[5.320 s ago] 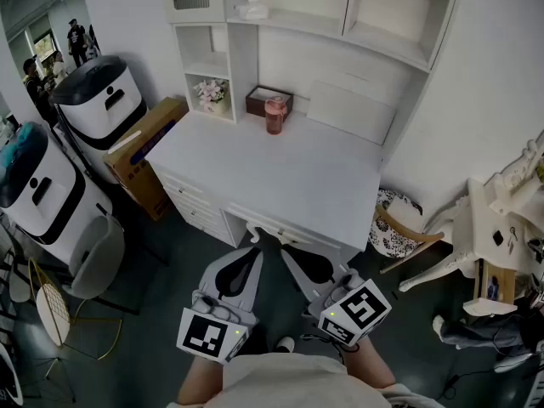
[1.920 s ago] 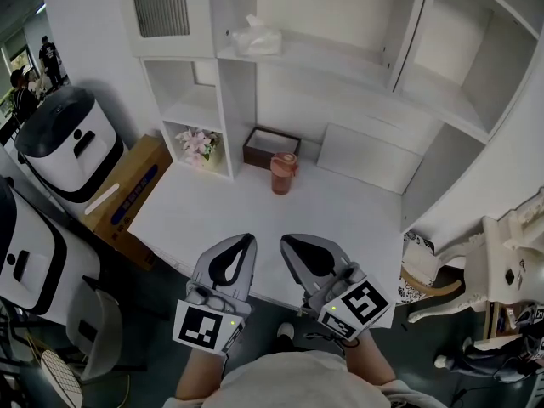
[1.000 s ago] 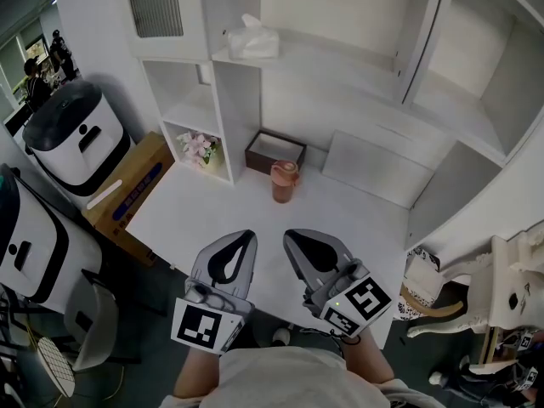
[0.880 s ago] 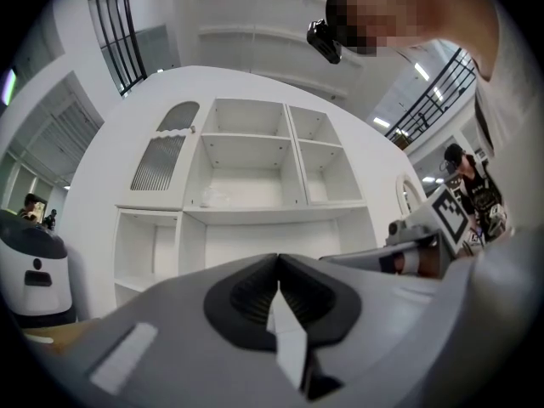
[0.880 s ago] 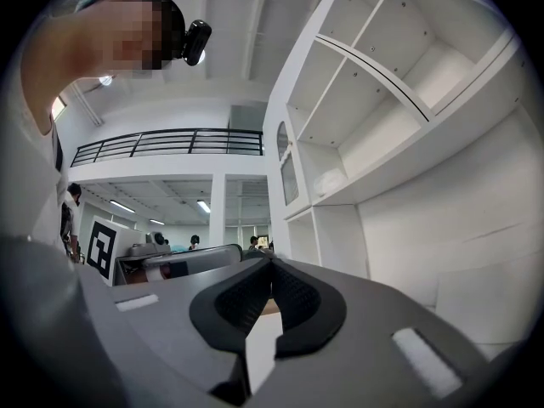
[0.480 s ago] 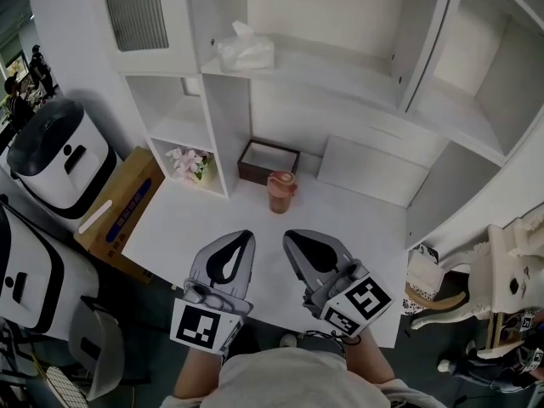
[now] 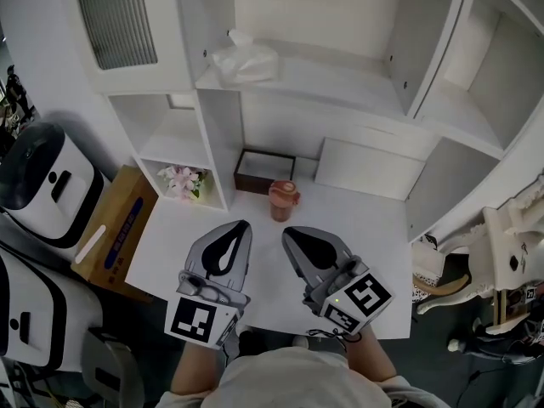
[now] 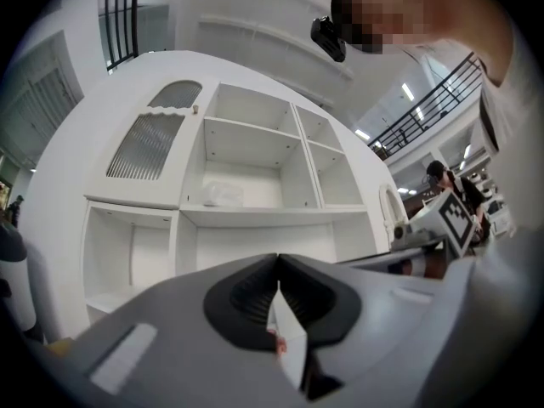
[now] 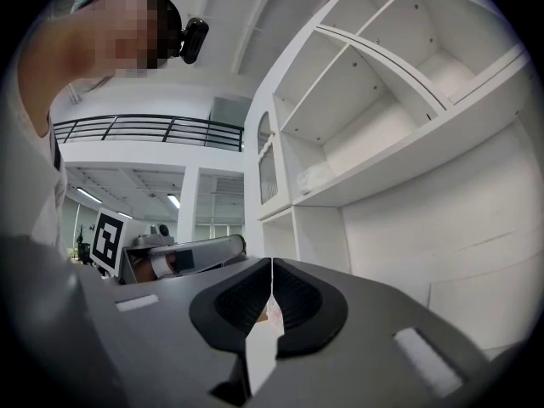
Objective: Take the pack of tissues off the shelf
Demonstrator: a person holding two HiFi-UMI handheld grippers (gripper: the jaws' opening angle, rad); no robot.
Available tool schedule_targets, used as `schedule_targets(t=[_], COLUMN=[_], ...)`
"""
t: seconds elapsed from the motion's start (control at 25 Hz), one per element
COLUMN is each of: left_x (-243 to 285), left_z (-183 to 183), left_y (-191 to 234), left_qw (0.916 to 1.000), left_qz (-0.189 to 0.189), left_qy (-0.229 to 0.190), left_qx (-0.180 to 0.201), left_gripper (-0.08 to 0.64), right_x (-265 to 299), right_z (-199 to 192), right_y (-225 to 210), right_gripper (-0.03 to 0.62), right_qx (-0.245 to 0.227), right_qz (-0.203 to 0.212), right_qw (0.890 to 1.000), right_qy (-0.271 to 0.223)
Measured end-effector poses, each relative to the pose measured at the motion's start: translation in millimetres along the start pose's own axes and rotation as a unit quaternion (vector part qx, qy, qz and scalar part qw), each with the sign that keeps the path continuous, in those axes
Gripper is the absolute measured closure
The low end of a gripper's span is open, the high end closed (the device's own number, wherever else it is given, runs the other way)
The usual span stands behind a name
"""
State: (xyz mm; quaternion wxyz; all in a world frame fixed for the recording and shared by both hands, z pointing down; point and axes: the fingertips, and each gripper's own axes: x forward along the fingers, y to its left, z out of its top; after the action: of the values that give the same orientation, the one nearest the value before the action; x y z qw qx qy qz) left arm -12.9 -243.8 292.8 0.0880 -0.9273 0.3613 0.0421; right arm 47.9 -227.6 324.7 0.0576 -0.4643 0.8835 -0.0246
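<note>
A clear pack of white tissues (image 7: 245, 60) lies on the white shelf (image 7: 314, 87) above the desk; it also shows small in the left gripper view, the pack (image 8: 223, 195) on the middle shelf, and faintly in the right gripper view (image 9: 316, 175). Both grippers hover over the desk's near half, well below and short of the pack. My left gripper (image 7: 240, 225) is shut, jaws meeting with nothing between them. My right gripper (image 7: 287, 230) is shut and empty too.
On the white desk (image 7: 170, 245) stand a pink lidded cup (image 7: 283, 200) and a dark brown box (image 7: 264, 170). A flower pot (image 7: 184, 181) sits in the low left cubby. A cardboard box (image 7: 115, 232) and white bins (image 7: 38, 181) flank the desk's left.
The view has closed in on the shelf unit and tilted; the tissue pack now appears nearer the top centre. Both grippers stay shut, side by side over the desk.
</note>
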Motion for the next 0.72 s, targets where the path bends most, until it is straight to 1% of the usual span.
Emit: schedule_targets(t=[0.32, 0.52, 0.72], left_x=[8, 13, 20], left_z=[-2, -3, 3], left_y=[28, 42, 56], left_qw=[0.9994, 0.9985, 0.9974], left_qz=[-0.035, -0.053, -0.071], left_qy=[0.001, 0.011, -0.005], left_qx=[-0.003, -0.009, 0.007], left_gripper=[0.557, 0.558, 0.557], right_x=[27, 41, 53], right_z=[7, 12, 17], right_y=[-5, -8, -12], right_gripper=[0.591, 0.592, 0.592], right_qx=[-0.008, -0.013, -0.016], right_qz=[-0.041, -0.063, -0.084], right_qw=[0.999, 0.998, 0.996], right_qy=[-0.006, -0.012, -0.021])
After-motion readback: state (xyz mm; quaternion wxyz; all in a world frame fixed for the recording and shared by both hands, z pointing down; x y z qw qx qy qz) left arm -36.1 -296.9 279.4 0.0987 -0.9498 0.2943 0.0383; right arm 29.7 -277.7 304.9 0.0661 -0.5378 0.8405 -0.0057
